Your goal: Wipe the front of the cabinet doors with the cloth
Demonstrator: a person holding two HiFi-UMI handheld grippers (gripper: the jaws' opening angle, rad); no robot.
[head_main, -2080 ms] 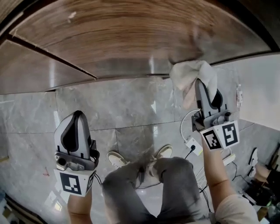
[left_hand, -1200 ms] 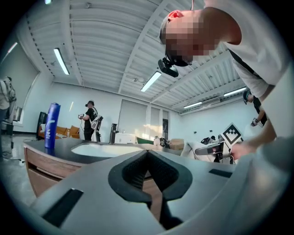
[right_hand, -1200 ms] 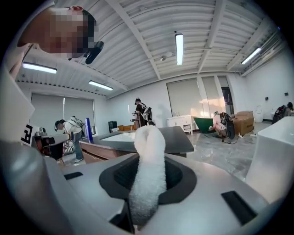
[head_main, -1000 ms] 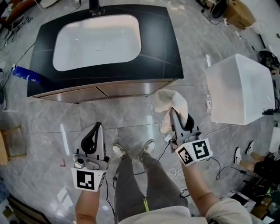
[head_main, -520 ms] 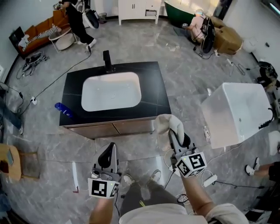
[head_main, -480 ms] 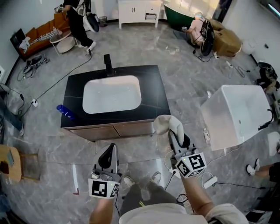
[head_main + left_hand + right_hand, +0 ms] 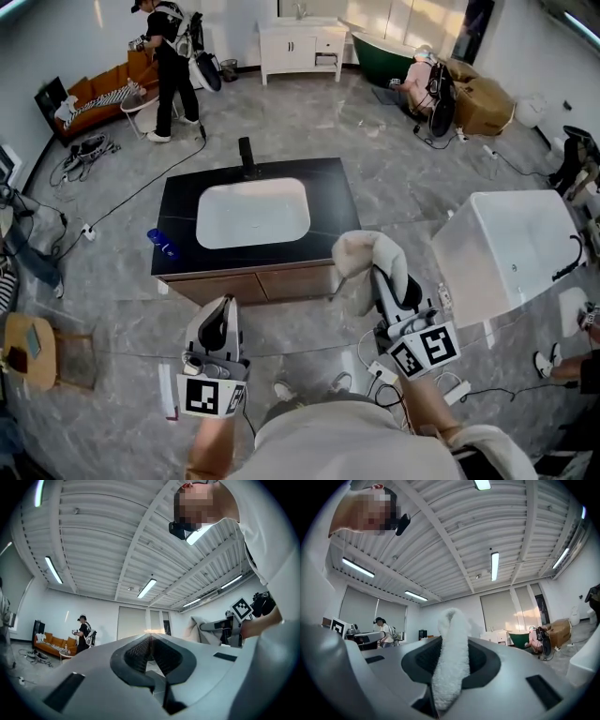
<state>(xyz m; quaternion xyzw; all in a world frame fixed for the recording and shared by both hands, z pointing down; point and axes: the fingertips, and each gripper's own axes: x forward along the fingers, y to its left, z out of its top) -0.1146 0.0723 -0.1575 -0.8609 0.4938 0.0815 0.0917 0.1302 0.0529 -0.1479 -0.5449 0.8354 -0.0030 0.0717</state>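
White cloth in the right gripper

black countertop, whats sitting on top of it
A white basin is sunk in the black countertop, with a dark faucet at its back edge. The cloth in the right tongs covers its front right corner.
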